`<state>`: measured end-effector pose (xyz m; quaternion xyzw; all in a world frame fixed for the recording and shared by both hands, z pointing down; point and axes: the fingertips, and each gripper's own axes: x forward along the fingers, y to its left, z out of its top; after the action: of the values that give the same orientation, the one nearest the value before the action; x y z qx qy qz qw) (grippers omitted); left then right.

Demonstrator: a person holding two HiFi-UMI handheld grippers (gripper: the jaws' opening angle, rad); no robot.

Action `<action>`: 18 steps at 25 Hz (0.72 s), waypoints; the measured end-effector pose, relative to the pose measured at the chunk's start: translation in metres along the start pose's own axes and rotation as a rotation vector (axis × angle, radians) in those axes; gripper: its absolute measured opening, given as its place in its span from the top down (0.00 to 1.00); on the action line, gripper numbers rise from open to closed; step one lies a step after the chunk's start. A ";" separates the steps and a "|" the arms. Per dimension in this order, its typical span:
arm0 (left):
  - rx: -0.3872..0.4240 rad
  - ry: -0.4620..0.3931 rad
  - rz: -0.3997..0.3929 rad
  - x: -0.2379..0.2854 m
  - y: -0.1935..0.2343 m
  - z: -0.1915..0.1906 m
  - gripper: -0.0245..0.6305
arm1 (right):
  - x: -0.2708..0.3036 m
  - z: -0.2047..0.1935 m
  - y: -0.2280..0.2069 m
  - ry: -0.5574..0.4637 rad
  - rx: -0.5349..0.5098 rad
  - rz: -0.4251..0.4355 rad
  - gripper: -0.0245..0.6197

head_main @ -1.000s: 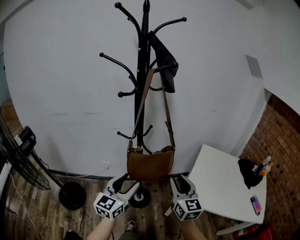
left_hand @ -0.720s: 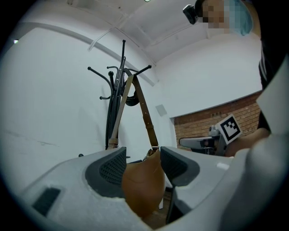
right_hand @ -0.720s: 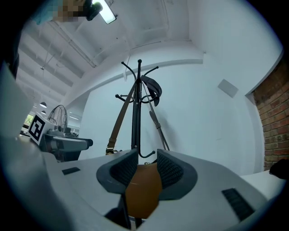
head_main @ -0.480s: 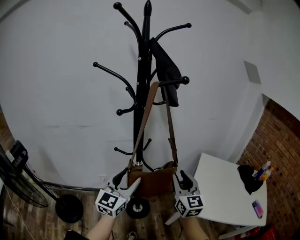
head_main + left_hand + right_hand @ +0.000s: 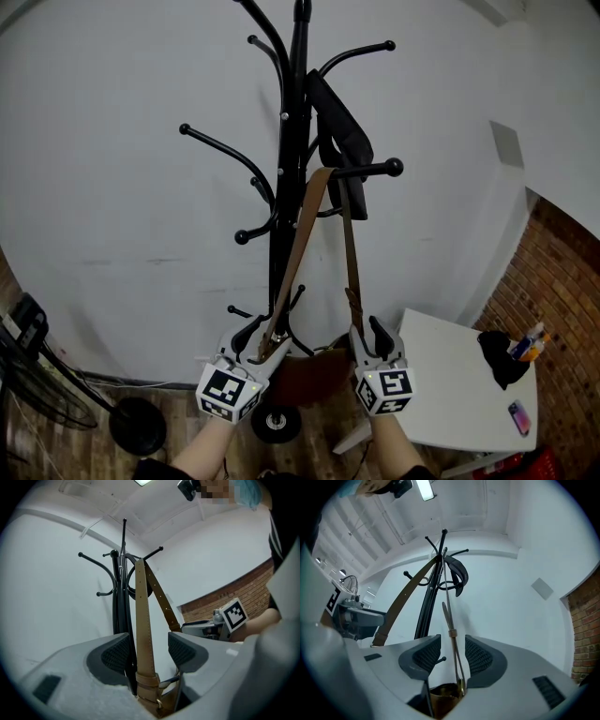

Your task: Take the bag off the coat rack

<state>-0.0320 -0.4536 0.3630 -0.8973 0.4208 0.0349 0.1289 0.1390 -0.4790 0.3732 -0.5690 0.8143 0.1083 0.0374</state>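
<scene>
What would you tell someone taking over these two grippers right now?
Left gripper: open, jaws have just been opening; one length of the strap stands between them, not pinched.
Right gripper: the same, around the other length.
Bag: hangs low between the grippers, strap still looped over a hook on the rack.
Done: both grippers are set around the strap.
Left: probably close on it, lift it off the hook, carry the bag away.

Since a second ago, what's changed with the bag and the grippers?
The left gripper and right gripper rose to the strap, one side between each pair of jaws; the jaws have just been opening and pinch nothing. The bag still hangs on the coat rack.
</scene>
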 end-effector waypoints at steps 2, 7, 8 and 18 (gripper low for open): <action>0.023 0.008 -0.005 0.007 0.003 0.005 0.58 | 0.009 0.005 -0.001 -0.010 -0.021 0.005 0.74; 0.107 -0.010 -0.022 0.021 0.004 0.016 0.65 | 0.024 0.014 -0.004 -0.037 -0.040 0.012 0.74; 0.115 -0.013 -0.024 0.023 0.004 0.016 0.67 | 0.027 0.015 -0.003 -0.039 -0.041 0.016 0.74; 0.091 -0.005 -0.016 0.027 0.014 0.015 0.93 | 0.035 0.017 0.003 -0.023 -0.077 0.038 0.87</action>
<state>-0.0245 -0.4785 0.3409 -0.8936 0.4146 0.0170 0.1710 0.1227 -0.5066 0.3506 -0.5532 0.8197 0.1466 0.0228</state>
